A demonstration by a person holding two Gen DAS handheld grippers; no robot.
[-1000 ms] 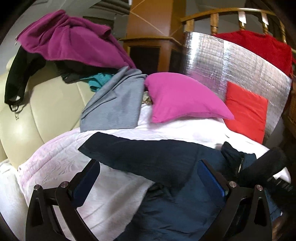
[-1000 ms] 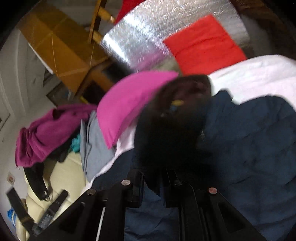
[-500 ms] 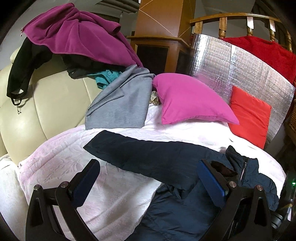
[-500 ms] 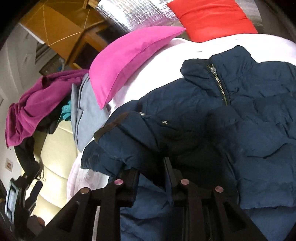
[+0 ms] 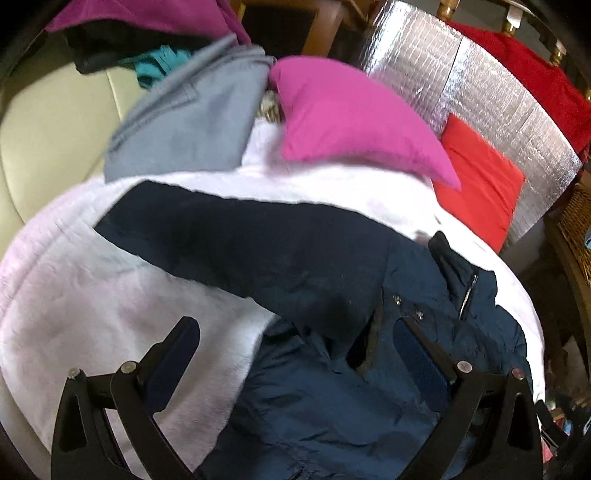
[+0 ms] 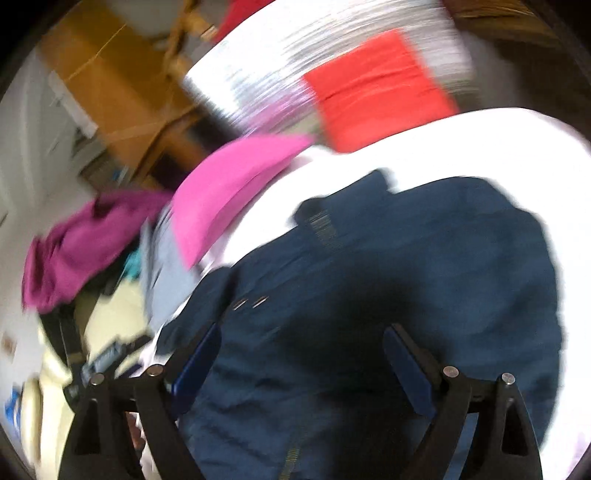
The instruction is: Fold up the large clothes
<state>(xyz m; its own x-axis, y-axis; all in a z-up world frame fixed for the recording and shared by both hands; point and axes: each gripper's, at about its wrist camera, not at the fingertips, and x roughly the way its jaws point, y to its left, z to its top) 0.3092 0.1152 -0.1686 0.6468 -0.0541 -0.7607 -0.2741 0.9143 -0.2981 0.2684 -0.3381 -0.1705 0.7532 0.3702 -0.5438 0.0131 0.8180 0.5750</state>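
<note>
Plainly, both tongs stood wide apart and held nothing. The left tongs (image 5: 297,343) hovered over the near part of the navy jacket (image 5: 332,387), its left finger (image 5: 173,354) above the pale pink blanket (image 5: 74,295) and its right finger above the jacket's front near two snap studs (image 5: 406,306). The right tongs (image 6: 299,350) hung over the jacket (image 6: 424,277) as well, with cloth showing between the fingers but not pinched by them.

The jacket lay spread on the blanket, which covered the bed. One sleeve (image 5: 221,236) stretched out flat toward the left, its cuff end stopping short of the blanket's left edge, with bare blanket on both sides of it. The collar and zip (image 5: 467,291) lay toward the right, close to the blanket's right edge. In the right wrist view, which was badly blurred, a broad band of white blanket (image 6: 480,147) ran beyond the jacket's far edge.

Farther back, a magenta pillow (image 5: 351,118) rested on the blanket just beyond the sleeve, apart from it. A grey garment (image 5: 192,122) draped beside the pillow against the cream sofa back (image 5: 55,129). A red cushion (image 5: 480,177) leaned on a silver foil panel (image 5: 461,85) at the far right. A heap of purple and black clothes (image 5: 147,22) sat on top of the sofa back.
</note>
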